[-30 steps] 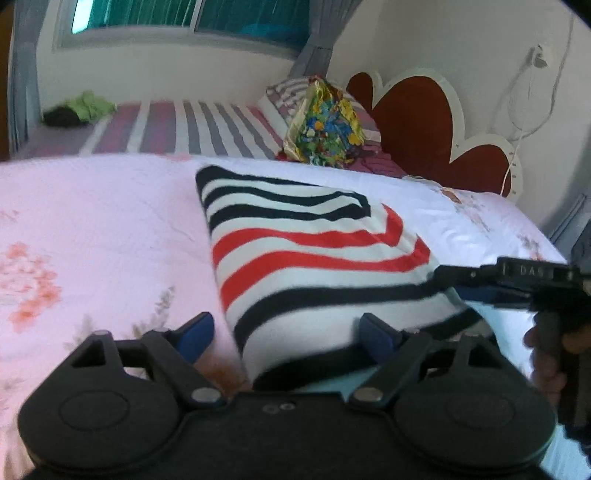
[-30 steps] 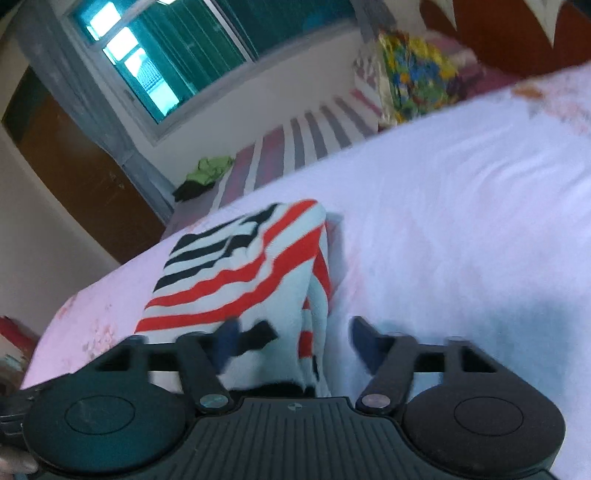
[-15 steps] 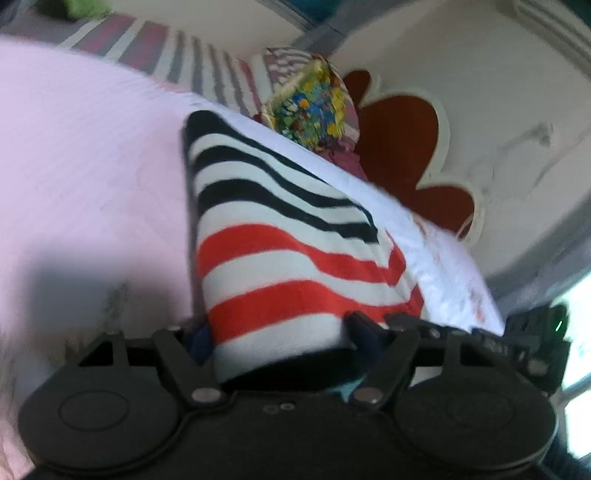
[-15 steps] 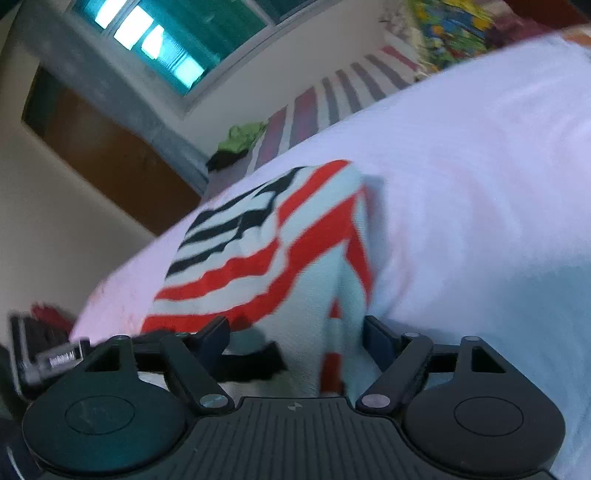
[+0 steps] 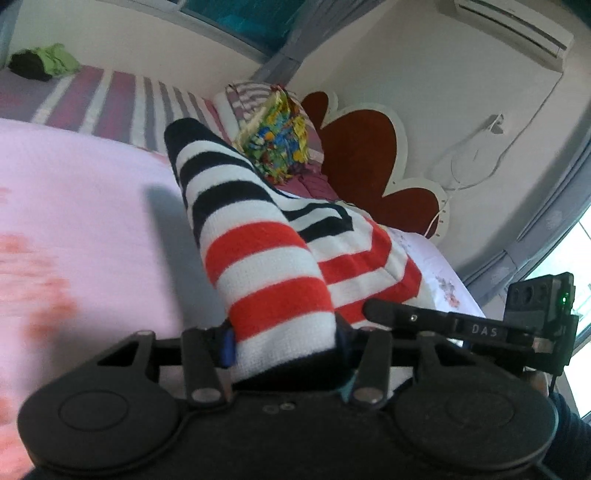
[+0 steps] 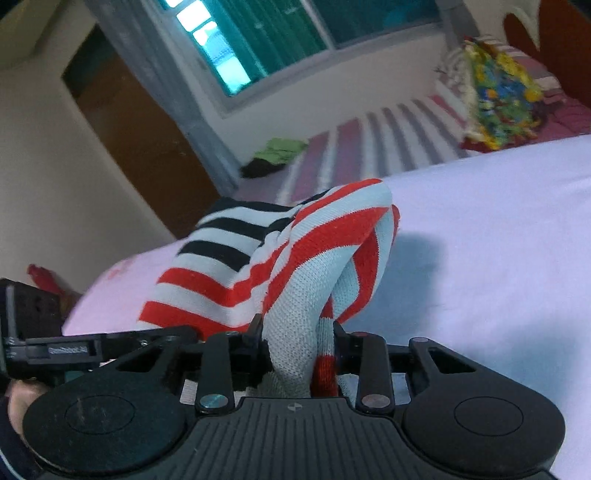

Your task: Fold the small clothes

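Here, through the left wrist camera: left gripper clamped on the near edge of a striped knit garment, jaws just drawn in, blue pads pressing the bunched white and red cloth from both sides. Garment lifted off the pink bedsheet at the near end, rising in a folded ridge of black, white and red bands, far end resting on the sheet. Shadow of the raised cloth falling on the sheet to the left. Right gripper entering from the right edge, one black finger reaching the garment's right side, a small camera box behind it. Beyond the sheet, a purple striped bedcover, a multicoloured cushion and a dark red headboard against the wall. Green and black clothing heaped at the far left, an air conditioner high on the wall.

Next, through the right wrist camera: right gripper likewise closed on the garment, jaws just narrowed, a thick twist of white and red knit squeezed between the fingers. Cloth raised in a hump above the bedsheet, black stripes on its far left part. Left gripper visible low at the left, just beside the garment's edge, grip point hidden from here. Window and brown door behind, cushion at upper right.
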Demonstrator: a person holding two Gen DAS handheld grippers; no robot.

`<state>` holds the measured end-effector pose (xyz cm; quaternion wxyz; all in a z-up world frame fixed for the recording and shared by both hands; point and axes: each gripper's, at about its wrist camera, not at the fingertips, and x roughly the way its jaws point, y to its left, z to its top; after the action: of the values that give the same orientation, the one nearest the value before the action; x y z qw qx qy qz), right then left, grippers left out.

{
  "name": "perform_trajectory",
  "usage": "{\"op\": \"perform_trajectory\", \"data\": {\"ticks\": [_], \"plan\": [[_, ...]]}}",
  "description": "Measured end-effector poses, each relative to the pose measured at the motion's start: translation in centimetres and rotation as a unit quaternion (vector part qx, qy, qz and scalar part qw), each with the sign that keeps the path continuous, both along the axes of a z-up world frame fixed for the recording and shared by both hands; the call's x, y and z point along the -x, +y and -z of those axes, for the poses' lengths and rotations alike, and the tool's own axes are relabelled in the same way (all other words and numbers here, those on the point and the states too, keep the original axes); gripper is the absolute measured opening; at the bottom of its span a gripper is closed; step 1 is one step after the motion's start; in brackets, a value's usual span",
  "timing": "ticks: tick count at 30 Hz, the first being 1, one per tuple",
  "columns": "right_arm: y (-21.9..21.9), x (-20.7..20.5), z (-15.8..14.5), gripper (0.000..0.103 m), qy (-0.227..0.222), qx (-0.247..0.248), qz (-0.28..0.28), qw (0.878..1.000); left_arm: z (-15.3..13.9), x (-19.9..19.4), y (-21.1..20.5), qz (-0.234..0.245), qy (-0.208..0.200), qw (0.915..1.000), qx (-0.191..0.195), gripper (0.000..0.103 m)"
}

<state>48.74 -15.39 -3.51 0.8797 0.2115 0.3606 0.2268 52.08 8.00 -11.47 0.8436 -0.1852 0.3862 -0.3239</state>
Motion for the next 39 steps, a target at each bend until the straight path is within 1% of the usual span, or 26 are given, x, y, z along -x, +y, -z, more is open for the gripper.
{"op": "perform_trajectory", "data": {"ticks": [3, 5, 8, 10, 11, 12, 13, 14, 15, 16, 17, 18, 19, 20, 21, 22, 23, 25, 27, 28, 29, 30, 31, 33, 36, 39], "plan": [[5.8, 1.4, -0.1, 0.034, -0.001, -0.014, -0.017, 1.000, -0.9, 1.7, 5.5, -0.013, 0.007, 0.9998, -0.016, 0.046], [9.2, 2.0, 0.3, 0.034, 0.010, -0.029, -0.027, 0.999, -1.0, 2.6, 9.2, -0.023, 0.018, 0.9993, -0.024, 0.047], [14.0, 2.5, 2.0, 0.034, 0.033, -0.039, -0.046, 0.998, 0.0, 3.7, 13.8, -0.038, 0.047, 0.9978, -0.028, 0.048], [16.1, 2.3, 4.0, 0.034, 0.065, -0.032, -0.053, 0.996, 1.6, 4.2, 16.1, -0.051, 0.075, 0.9953, -0.035, 0.050], [16.7, 1.9, 5.1, 0.040, 0.082, -0.023, -0.047, 0.995, 2.7, 4.5, 16.8, -0.063, 0.089, 0.9926, -0.053, 0.058], [16.8, 1.7, 6.3, 0.046, 0.095, -0.015, -0.029, 0.995, 3.4, 5.0, 17.3, -0.078, 0.094, 0.9899, -0.071, 0.075], [16.3, 1.8, 7.1, 0.065, 0.102, -0.027, -0.010, 0.994, 3.8, 5.7, 17.9, -0.095, 0.082, 0.9896, -0.071, 0.081], [15.6, 1.9, 7.7, 0.068, 0.108, -0.051, 0.003, 0.993, 3.7, 6.6, 18.5, -0.109, 0.070, 0.9897, -0.063, 0.085], [15.0, 2.1, 7.7, 0.068, 0.116, -0.061, 0.013, 0.991, 3.5, 7.3, 18.9, -0.122, 0.062, 0.9885, -0.064, 0.088], [14.5, 2.5, 6.9, 0.068, 0.111, -0.046, 0.028, 0.992, 3.0, 8.2, 19.2, -0.136, 0.048, 0.9869, -0.071, 0.088], [13.9, 2.9, 5.6, 0.068, 0.085, -0.025, 0.040, 0.995, 2.2, 9.2, 19.5, -0.151, 0.025, 0.9849, -0.081, 0.084], [13.5, 3.5, 4.1, 0.068, 0.054, -0.008, 0.047, 0.997, 1.1, 10.2, 19.5, -0.163, -0.002, 0.9819, -0.097, 0.070], [13.3, 4.2, 2.5, 0.067, 0.025, -0.002, 0.049, 0.998, 0.2, 10.9, 19.3, -0.166, -0.025, 0.9797, -0.110, 0.066], [13.7, 4.9, 1.0, 0.051, -0.001, 0.000, 0.042, 0.999, -0.7, 11.2, 19.0, -0.155, -0.048, 0.9806, -0.110, 0.062], [14.2, 5.0, 0.0, 0.042, -0.018, 0.011, 0.027, 0.999, -1.5, 11.0, 18.4, -0.146, -0.067, 0.9804, -0.114, 0.061], [15.4, 4.7, -0.8, 0.036, -0.033, 0.038, 0.013, 0.999, -2.1, 10.5, 17.6, -0.138, -0.082, 0.9789, -0.126, 0.061], [17.2, 4.3, -1.1, 0.036, -0.046, 0.077, -0.007, 0.996, -2.3, 9.6, 16.2, -0.119, -0.088, 0.9782, -0.146, 0.061], [20.6, 2.7, 0.1, 0.034, -0.041, 0.124, -0.039, 0.991, -1.5, 7.7, 13.9, -0.081, -0.070, 0.9772, -0.183, 0.061], [22.5, 1.0, 2.8, 0.029, -0.003, 0.176, -0.045, 0.983, 0.5, 5.7, 11.7, -0.046, -0.030, 0.9769, -0.206, 0.061], [22.9, 0.4, 4.1, 0.029, 0.021, 0.193, -0.040, 0.980, 1.2, 5.4, 10.8, -0.040, -0.035, 0.9718, -0.230, 0.061], [22.7, 0.3, 4.6, 0.029, 0.030, 0.185, -0.031, 0.982, 1.1, 5.7, 10.7, -0.036, -0.047, 0.9680, -0.244, 0.061], [22.3, 0.7, 4.2, 0.029, 0.029, 0.175, -0.021, 0.984, 0.6, 6.1, 10.4, -0.038, -0.053, 0.9654, -0.252, 0.061], [21.8, 1.4, 3.3, 0.029, 0.017, 0.171, -0.014, 0.985, 0.1, 6.9, 10.6, -0.041, -0.061, 0.9647, -0.253, 0.061], [20.6, 4.1, 1.2, 0.029, -0.029, 0.163, -0.023, 0.986, -0.8, 9.3, 11.4, -0.048, -0.087, 0.9652, -0.242, 0.061], [20.3, 8.7, -0.4, 0.029, -0.060, 0.162, -0.079, 0.982, -0.9, 12.8, 11.7, -0.074, -0.097, 0.9606, -0.250, 0.061], [22.3, 11.7, 0.0, 0.029, -0.088, 0.193, -0.140, 0.967, -0.9, 15.5, 11.7, -0.090, -0.103, 0.9577, -0.253, 0.062]]}}
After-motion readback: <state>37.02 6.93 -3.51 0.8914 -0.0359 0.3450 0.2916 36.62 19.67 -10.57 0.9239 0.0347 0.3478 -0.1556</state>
